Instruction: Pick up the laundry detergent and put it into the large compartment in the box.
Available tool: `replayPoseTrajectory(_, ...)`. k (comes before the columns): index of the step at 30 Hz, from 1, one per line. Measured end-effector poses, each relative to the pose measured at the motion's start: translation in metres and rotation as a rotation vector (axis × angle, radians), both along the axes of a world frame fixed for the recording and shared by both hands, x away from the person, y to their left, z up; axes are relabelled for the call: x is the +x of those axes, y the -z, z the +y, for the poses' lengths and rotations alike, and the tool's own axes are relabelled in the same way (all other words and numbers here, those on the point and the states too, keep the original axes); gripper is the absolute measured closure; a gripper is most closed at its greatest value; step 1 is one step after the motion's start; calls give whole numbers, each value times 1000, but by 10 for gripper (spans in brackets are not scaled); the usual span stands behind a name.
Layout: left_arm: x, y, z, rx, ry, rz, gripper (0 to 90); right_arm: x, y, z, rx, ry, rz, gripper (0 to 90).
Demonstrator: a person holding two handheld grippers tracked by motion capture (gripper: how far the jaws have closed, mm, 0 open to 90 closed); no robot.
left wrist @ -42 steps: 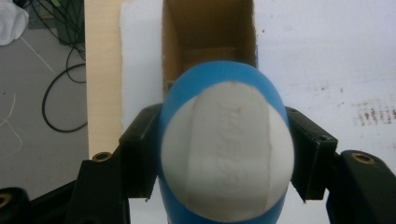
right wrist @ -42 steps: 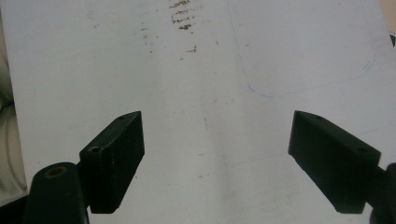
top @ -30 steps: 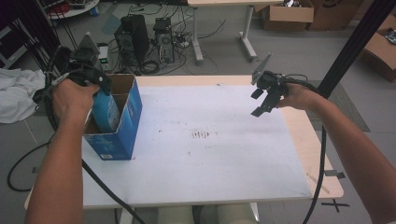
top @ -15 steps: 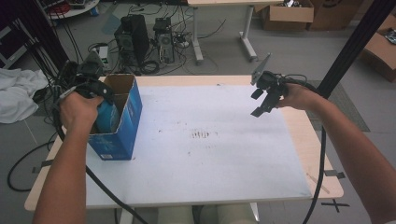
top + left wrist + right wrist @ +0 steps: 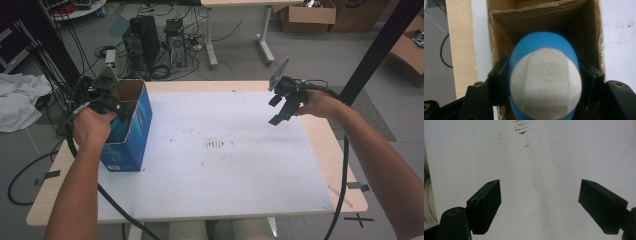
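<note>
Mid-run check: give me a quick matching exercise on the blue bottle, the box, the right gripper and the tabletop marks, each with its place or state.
1 blue bottle
2 blue box
3 right gripper
4 brown marks

A open, above the white tabletop
B clamped in the left gripper, over the box opening
C mid-table
D upright at the table's left edge, top open

Pairs: 1-B, 2-D, 3-A, 4-C

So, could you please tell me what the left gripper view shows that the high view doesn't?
The left gripper view looks straight at a blue bottle with a white cap, clamped between the left gripper jaws and hanging in the brown inside of the box. The high view gives the box's blue outside, the right gripper open above the table, and both forearms. Both share the box and table.
</note>
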State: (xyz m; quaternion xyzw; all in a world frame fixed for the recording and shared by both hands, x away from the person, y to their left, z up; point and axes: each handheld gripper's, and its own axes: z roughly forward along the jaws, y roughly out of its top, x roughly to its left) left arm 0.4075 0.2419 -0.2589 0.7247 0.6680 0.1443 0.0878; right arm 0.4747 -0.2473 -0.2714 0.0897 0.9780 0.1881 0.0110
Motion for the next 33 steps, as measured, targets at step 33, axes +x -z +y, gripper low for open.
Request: replayPoseTrajectory(33,6,18,-2,-4,0,57,376,0,2,-4,4,6,2,183)
